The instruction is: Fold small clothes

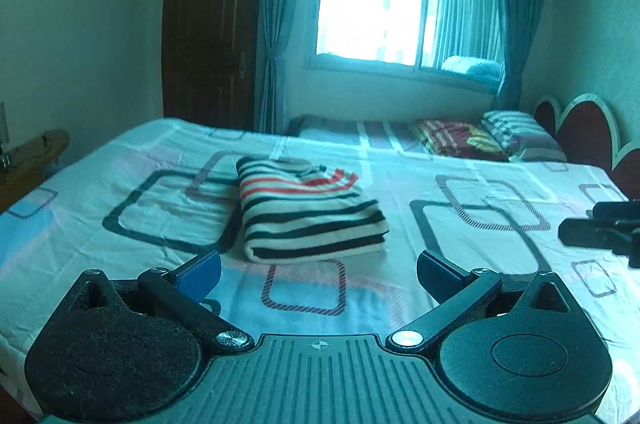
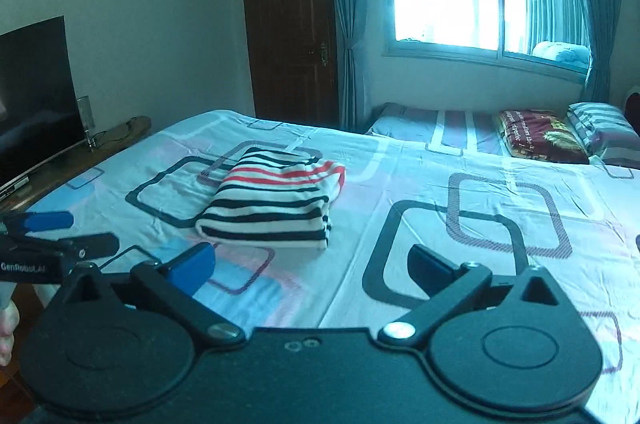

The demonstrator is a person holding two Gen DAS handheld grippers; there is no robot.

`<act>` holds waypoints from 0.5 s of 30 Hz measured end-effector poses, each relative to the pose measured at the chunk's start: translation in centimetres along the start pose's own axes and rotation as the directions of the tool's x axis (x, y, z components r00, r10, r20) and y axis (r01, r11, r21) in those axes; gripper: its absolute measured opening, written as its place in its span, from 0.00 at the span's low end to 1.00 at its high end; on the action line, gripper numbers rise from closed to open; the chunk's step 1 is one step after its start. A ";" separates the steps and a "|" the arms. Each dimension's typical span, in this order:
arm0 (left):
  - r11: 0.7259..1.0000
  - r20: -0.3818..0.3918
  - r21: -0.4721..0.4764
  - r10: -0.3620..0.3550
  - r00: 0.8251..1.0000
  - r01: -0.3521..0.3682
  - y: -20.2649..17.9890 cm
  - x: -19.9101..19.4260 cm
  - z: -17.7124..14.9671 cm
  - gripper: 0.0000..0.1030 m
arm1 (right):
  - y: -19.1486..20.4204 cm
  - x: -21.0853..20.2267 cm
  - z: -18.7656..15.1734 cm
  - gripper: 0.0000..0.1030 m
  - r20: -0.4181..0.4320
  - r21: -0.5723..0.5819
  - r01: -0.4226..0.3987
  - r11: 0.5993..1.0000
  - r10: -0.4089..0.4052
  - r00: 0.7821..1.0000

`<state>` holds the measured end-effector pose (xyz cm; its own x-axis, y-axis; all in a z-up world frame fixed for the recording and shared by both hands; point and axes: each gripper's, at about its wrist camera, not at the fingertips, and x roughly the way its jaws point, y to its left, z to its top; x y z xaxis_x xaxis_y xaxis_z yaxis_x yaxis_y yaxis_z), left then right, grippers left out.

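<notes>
Left gripper is hovering level above the near part of the bed sheet, jaws spread wide and gripping nothing, with the folded striped garment lying on the sheet just ahead of its fingertips. Right gripper is hovering to the right at a similar height, jaws likewise standing wide and empty, with the garment lying ahead and slightly left of it.

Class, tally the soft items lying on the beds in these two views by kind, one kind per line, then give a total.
Folded striped garment: 1
Dark red patterned folded blanket: 1
Striped pillow: 1
Total: 3
</notes>
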<state>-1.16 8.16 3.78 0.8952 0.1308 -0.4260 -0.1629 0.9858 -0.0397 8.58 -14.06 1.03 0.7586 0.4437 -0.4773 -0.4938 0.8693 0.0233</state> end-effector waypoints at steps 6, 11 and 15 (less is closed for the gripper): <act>1.000 0.013 0.012 -0.010 1.000 0.010 -0.8 -1.8 -0.2 1.00 | 0.8 -1.6 -0.5 0.99 0.014 -0.002 0.015 1.000 -0.015 1.000; 1.000 0.027 0.010 -0.017 0.999 0.017 -0.9 -2.3 0.0 1.00 | 1.0 -2.2 0.0 0.99 0.034 -0.005 0.020 1.000 -0.020 0.999; 1.000 0.037 0.013 -0.018 0.999 0.018 -0.9 -2.3 0.6 1.00 | 1.1 -2.3 0.3 0.99 0.049 -0.002 0.017 1.000 -0.017 0.999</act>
<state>-2.82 7.00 5.30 0.9130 0.1165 -0.3910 -0.1413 0.9893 -0.0353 6.36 -14.03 2.41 0.7866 0.4390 -0.4341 -0.4818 0.8762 0.0130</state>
